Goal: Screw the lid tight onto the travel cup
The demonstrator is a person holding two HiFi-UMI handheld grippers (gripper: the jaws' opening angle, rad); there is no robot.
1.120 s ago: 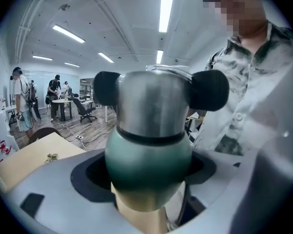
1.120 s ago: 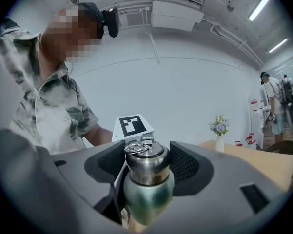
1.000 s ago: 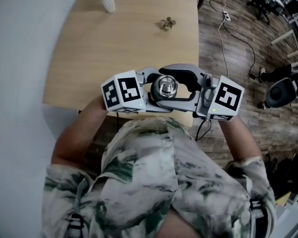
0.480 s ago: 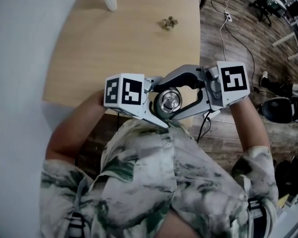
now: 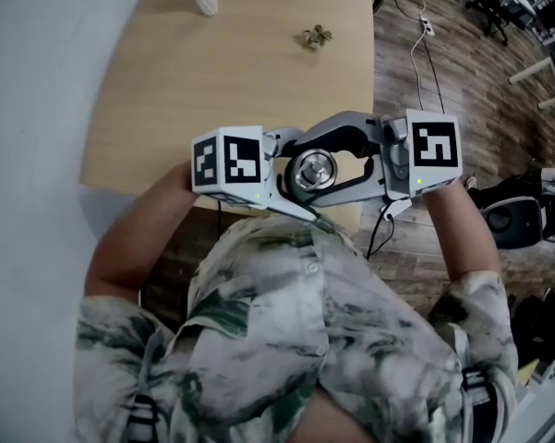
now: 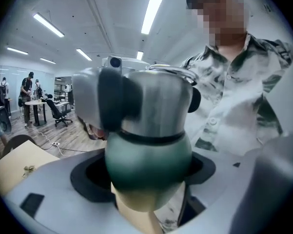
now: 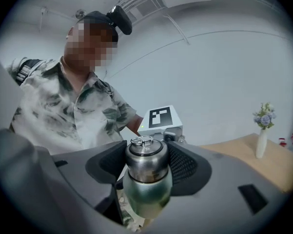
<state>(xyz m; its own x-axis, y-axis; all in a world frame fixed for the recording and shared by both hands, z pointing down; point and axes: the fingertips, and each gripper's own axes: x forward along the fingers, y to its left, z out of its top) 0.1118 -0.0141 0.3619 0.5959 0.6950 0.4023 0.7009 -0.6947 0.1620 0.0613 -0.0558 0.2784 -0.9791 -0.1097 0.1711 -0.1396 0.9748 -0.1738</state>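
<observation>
The left gripper's [image 6: 146,177] fingers [image 6: 85,179] stood wide, clamped on the rounded green body of the steel-topped travel cup [image 6: 148,155]. The right gripper's [image 7: 145,162] fingers [image 7: 190,167] had just been closing and pressed on either side of the round silver metal lid [image 7: 146,155] with its ring handle. The grippers pointed at each other, tilted slightly downward, with the cup upright over the pale wooden counter's [image 5: 212,81] near edge, toward its right corner. The head view showed only the lid; no view showed the cup's base.
</observation>
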